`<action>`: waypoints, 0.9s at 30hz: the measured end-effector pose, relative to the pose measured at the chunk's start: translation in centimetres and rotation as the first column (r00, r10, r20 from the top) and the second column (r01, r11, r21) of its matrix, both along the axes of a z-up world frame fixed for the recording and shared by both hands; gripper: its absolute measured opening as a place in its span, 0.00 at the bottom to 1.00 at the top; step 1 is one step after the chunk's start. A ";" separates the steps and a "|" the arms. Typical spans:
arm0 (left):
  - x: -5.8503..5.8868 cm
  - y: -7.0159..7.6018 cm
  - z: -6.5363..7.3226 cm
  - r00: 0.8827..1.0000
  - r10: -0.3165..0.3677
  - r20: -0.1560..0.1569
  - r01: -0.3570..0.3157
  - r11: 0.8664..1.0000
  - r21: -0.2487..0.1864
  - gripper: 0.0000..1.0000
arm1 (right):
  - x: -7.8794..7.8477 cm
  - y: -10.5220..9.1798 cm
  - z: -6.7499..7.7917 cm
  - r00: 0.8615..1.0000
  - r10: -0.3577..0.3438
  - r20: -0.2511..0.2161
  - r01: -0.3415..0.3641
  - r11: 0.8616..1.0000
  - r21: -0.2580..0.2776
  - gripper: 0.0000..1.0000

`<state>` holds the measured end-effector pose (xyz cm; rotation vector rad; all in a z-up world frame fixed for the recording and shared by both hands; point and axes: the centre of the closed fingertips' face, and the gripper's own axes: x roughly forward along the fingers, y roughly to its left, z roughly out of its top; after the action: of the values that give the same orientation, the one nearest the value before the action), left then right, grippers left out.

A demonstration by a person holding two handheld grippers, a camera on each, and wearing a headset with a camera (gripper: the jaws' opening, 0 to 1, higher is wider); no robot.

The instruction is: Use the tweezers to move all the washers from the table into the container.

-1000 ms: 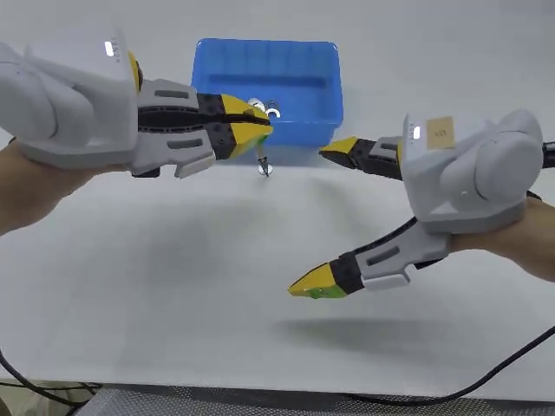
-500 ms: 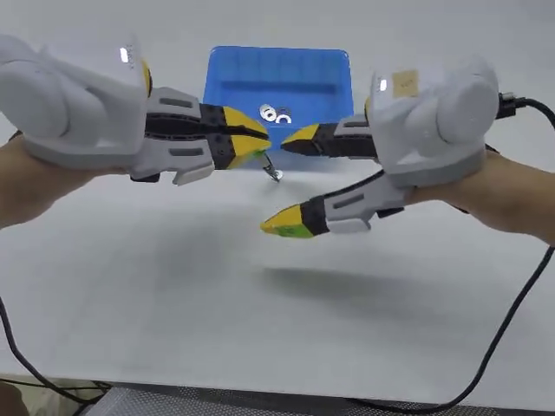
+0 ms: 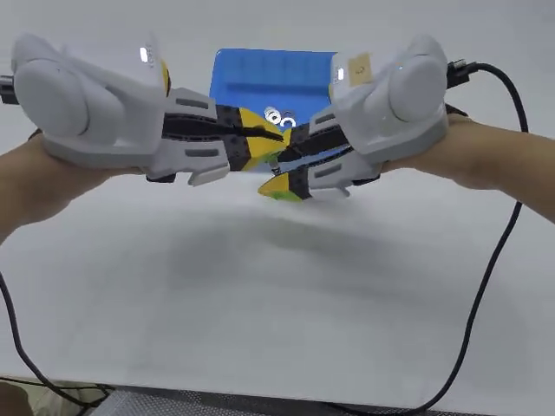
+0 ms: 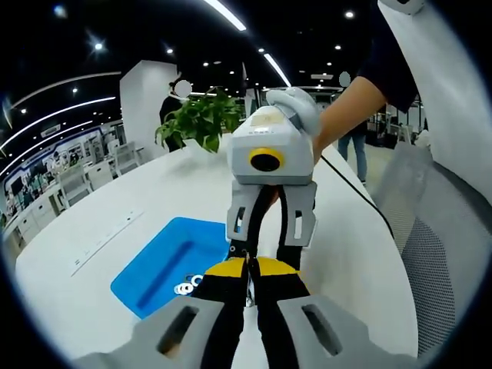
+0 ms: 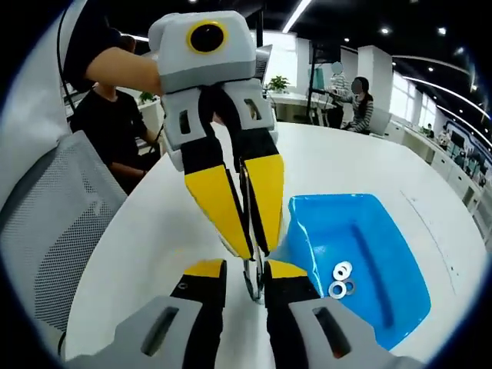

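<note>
Blue container (image 3: 251, 74) at the head view's upper centre holds washers (image 3: 279, 118). At centre frame above the bench (image 3: 260, 286), left gripper (image 4: 250, 269) fingers pinch the tweezers (image 5: 252, 286). Right gripper (image 5: 247, 270) fingers are spread either side of them.

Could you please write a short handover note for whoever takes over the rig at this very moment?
Left gripper: shut on the tweezers, held by the near edge of the blue container.
Right gripper: open, with its jaws on either side of the tweezers, tip to tip with the other gripper.
Done: three washers lie in the blue container.
Left: the tweezers' tips are too small to tell whether they carry a washer. Check that, then look over the table for any more.
</note>
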<state>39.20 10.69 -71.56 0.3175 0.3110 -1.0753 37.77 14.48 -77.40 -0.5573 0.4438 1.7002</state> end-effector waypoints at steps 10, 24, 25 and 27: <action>0.1 -0.4 0.0 1.000 0.000 0.004 0.000 1.000 0.009 0.06 | 0.6 -0.1 -0.2 0.999 0.019 0.028 -0.020 1.000 0.006 0.10; 0.1 -0.6 1.6 0.995 0.088 0.036 -0.088 0.996 -0.005 0.27 | 0.7 -0.3 0.8 0.999 -0.021 0.050 0.019 0.999 0.037 0.09; 0.2 -0.4 2.1 0.994 0.103 0.037 -0.102 0.995 -0.022 0.28 | 0.6 -0.4 1.1 0.998 -0.024 0.050 0.022 0.999 0.043 0.09; 0.0 0.1 3.2 0.990 0.137 0.040 -0.135 0.989 -0.057 0.32 | 0.5 -0.4 1.5 0.998 -0.027 0.050 0.025 0.999 0.048 0.09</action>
<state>39.23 10.79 -68.38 0.2670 0.2602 -0.9399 38.24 14.07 -75.86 -0.5567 0.3720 1.6640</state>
